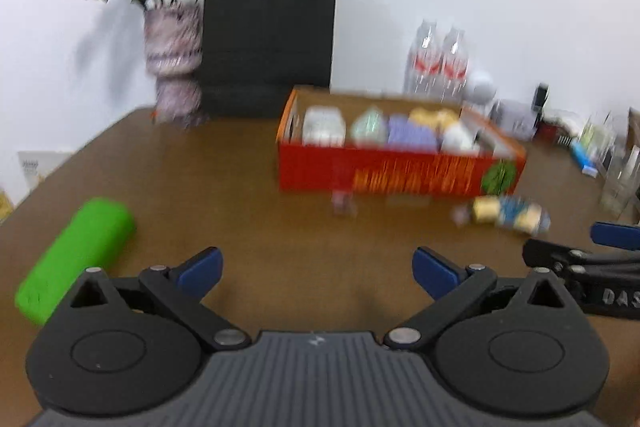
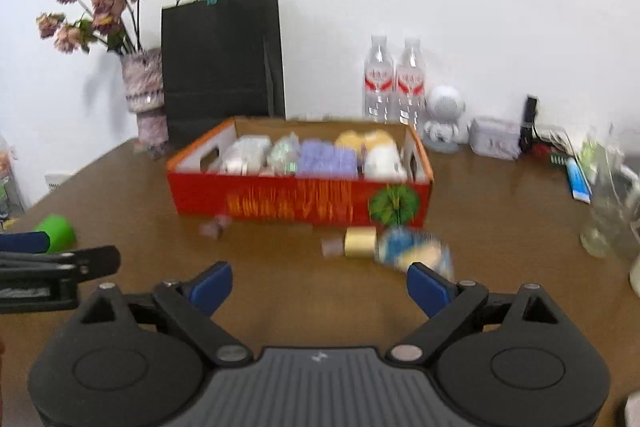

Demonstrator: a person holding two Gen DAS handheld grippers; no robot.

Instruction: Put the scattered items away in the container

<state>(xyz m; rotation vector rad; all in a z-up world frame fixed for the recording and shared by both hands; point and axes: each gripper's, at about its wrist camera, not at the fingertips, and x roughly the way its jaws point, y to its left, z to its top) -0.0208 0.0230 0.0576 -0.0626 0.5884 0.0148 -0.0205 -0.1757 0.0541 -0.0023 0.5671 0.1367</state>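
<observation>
spreading wide across both views, brown surface (image 2: 500,211) carrying red box (image 2: 300,201) near the back, already packed with wrapped bundles. lying at the left edge, well apart from the box, green case (image 1: 76,255). resting just in front of the box's right corner, blue and yellow packet (image 2: 416,251) touching a gold roll (image 2: 360,242), with small purple bits (image 2: 216,227) scattered beside. hovering low with jaws spread and holding nothing, left gripper (image 1: 316,271) and right gripper (image 2: 319,287), the right one's finger nearing the packet. likely risking, on a hasty close, nudging the roll away or pinching both packet and roll together; heavy blur suggesting fast motion, making a clipped box wall possible.
</observation>
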